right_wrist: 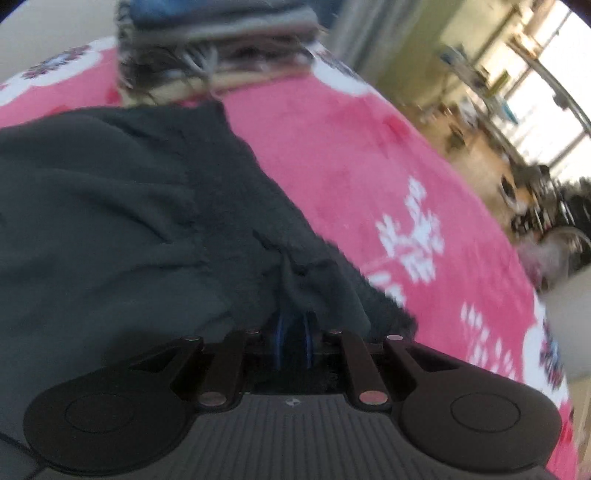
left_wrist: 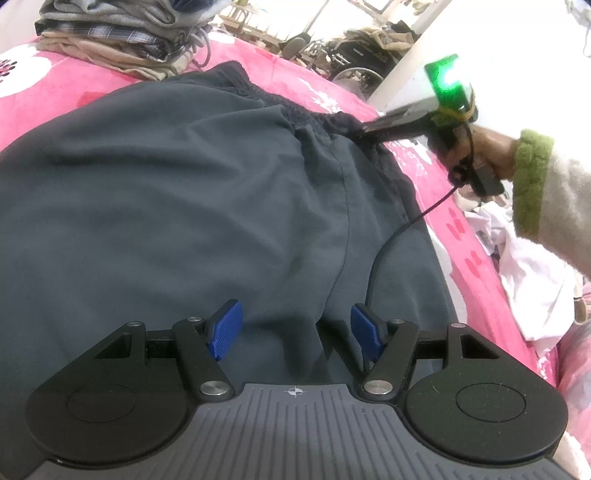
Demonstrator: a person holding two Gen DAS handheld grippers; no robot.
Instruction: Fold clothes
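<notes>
Dark grey shorts (left_wrist: 177,192) lie spread on a pink flowered blanket (left_wrist: 55,85). My left gripper (left_wrist: 295,328) is open, its blue pads (left_wrist: 225,328) just above the shorts' lower part, holding nothing. My right gripper (right_wrist: 293,332) is shut on the shorts' black elastic waistband (right_wrist: 303,280); the cloth bunches between its blue pads (right_wrist: 280,332). In the left wrist view the right gripper (left_wrist: 373,129) pinches the waistband's right end (left_wrist: 332,118), with the person's hand (left_wrist: 487,151) behind it.
A stack of folded clothes (left_wrist: 118,33) sits at the far edge of the blanket, also in the right wrist view (right_wrist: 221,48). White garments (left_wrist: 532,266) lie heaped at the right. A black cable (left_wrist: 388,243) trails over the shorts. A cluttered room (right_wrist: 517,129) lies beyond.
</notes>
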